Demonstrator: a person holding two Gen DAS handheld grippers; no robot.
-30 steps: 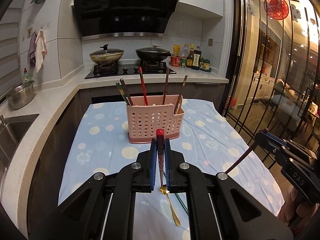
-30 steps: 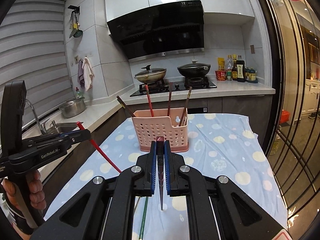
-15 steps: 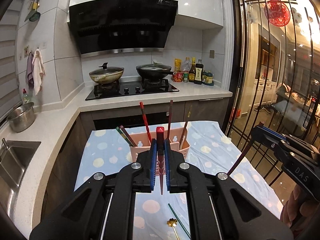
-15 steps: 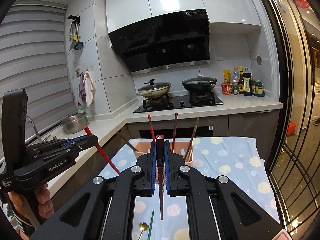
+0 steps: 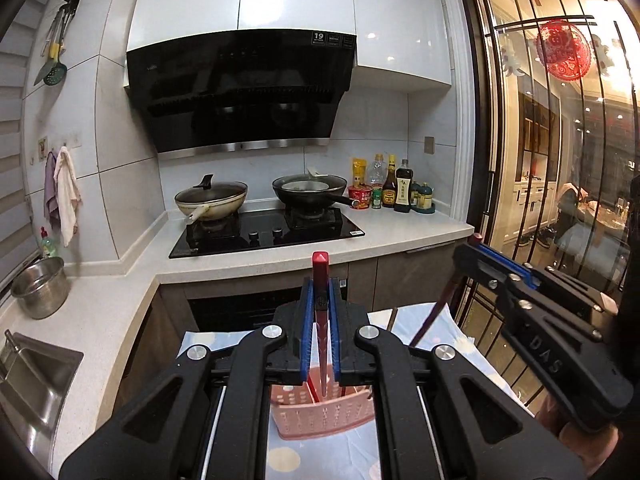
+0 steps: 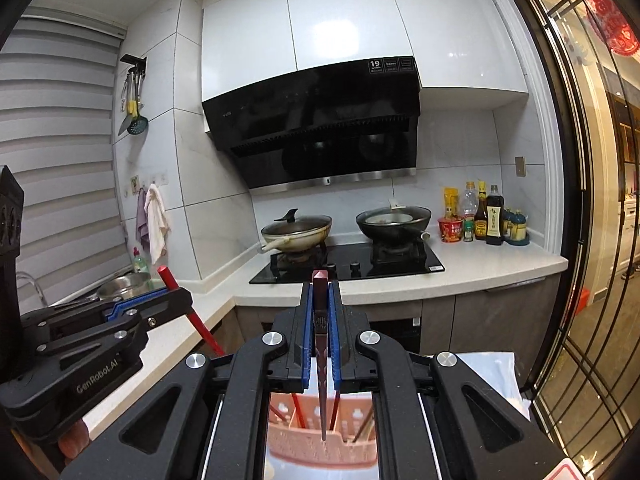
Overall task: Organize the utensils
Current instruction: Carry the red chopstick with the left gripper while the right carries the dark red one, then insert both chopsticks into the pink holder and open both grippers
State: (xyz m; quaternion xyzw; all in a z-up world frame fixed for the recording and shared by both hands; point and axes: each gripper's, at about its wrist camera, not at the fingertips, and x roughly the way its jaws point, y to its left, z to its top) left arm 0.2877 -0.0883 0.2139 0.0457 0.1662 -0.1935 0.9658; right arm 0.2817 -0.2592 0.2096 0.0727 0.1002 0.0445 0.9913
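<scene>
Though light and stiff, each chopstick is slick: left gripper (image 5: 320,344) fingers pinch the red chopstick (image 5: 320,280), right gripper (image 6: 320,340) fingers the maroon chopstick (image 6: 321,360), both near the top, tips at six o'clock over the pink basket (image 6: 320,446).

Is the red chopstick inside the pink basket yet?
Not yet. The red chopstick is clamped in the left gripper, hanging above the pink slotted plastic basket.

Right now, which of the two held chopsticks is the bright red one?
The bright red chopstick is in the left hand-held gripper. The right hand-held gripper holds a dark maroon chopstick.
</scene>
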